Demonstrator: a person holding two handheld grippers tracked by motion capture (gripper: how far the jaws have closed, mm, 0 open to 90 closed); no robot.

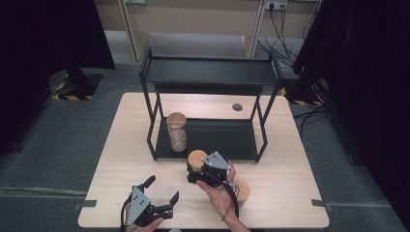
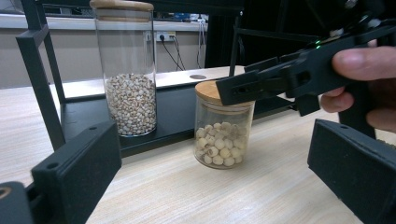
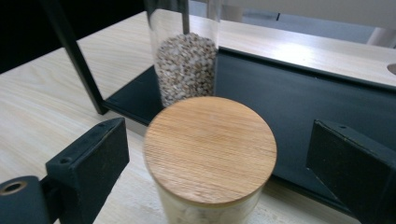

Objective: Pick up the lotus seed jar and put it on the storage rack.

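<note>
The short jar (image 3: pixel 210 154) with its wooden lid stands on the bench (image 1: pixel 290 188) at centre frame, just before the black rack (image 1: pixel 208 72); the right gripper (image 3: pixel 215 158) straddles its lid, fingers apart, not touching; the left gripper (image 1: pixel 162 189), lower left, fingers wide, holds nothing.

A short glass jar (image 3: pixel 210 154) with a round bamboo lid (image 3: pixel 210 147) stood on the wooden table (image 3: pixel 60 88), between the right gripper (image 3: pixel 215 163)'s two black jaws, neither pad touching it. Just beyond it, a tall glass jar (image 3: pixel 187 65) of small pale grains stood on the black bottom shelf (image 3: pixel 299 98) of a rack, near its left upright (image 3: pixel 74 56).
</note>
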